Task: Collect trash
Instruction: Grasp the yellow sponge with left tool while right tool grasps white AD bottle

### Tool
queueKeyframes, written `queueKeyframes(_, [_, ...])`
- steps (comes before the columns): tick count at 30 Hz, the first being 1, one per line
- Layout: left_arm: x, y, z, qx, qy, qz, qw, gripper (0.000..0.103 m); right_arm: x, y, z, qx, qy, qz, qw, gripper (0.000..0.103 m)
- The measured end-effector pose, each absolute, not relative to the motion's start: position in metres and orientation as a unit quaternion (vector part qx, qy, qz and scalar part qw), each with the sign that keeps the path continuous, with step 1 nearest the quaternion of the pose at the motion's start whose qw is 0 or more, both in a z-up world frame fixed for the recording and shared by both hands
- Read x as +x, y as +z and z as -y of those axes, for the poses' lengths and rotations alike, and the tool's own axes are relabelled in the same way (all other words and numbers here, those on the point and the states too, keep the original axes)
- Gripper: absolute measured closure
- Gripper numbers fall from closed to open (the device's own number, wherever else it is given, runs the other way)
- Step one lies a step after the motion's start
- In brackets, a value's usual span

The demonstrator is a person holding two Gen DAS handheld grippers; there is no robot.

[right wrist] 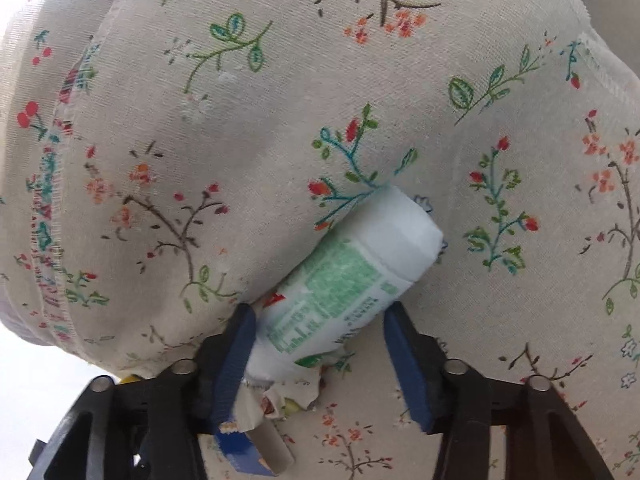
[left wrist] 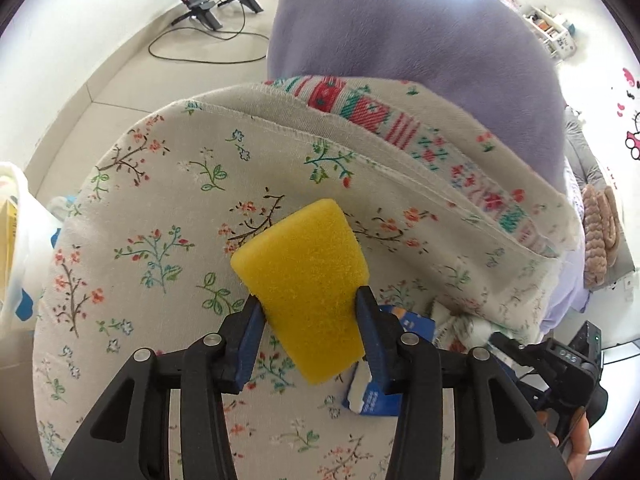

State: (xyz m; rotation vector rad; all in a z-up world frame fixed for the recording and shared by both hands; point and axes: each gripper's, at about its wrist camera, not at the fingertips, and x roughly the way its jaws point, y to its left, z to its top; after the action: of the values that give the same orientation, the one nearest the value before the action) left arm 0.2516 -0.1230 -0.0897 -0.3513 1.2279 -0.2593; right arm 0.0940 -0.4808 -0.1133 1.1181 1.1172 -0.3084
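My left gripper (left wrist: 310,306) is shut on a yellow sponge (left wrist: 304,276) and holds it above the floral tablecloth (left wrist: 160,208). A torn blue and white wrapper (left wrist: 380,392) lies on the cloth under its right finger. In the right wrist view, my right gripper (right wrist: 320,320) has its blue pads on either side of a white packet with green print (right wrist: 348,276) lying on the cloth. The left pad touches the packet; a gap shows at the right pad. Crumpled paper scraps (right wrist: 280,396) and a blue wrapper piece (right wrist: 248,452) lie by the left finger.
A white plastic bag (left wrist: 16,248) hangs at the table's left edge. A purple blanket (left wrist: 420,48) is draped behind the table. Black devices with cables (left wrist: 216,4) lie on the floor beyond. The right-hand gripper body (left wrist: 560,364) is at the lower right.
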Motion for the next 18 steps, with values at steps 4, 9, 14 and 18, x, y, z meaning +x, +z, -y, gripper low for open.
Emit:
queueKeyframes(4, [0.239, -0.083, 0.117, -0.169, -0.127, -0.57, 0.794, 0.055, 0.091, -0.11, 0.477, 0.512, -0.102, -0.496, 0.694, 0.078])
queueKeyframes(9, [0.235, -0.084, 0.096, -0.186, -0.138, -0.573, 0.786, 0.055, 0.088, -0.106, 0.471, 0.508, -0.106, -0.495, 0.697, 0.085])
queueKeyframes(14, [0.234, -0.079, 0.076, -0.189, -0.147, -0.566, 0.789, 0.055, 0.081, -0.118, 0.481, 0.559, -0.127, -0.475, 0.668, 0.025])
queueKeyframes(18, [0.233, -0.072, 0.062, -0.195, -0.149, -0.562, 0.79, 0.055, 0.08, -0.13, 0.495, 0.583, -0.139, -0.456, 0.658, 0.029])
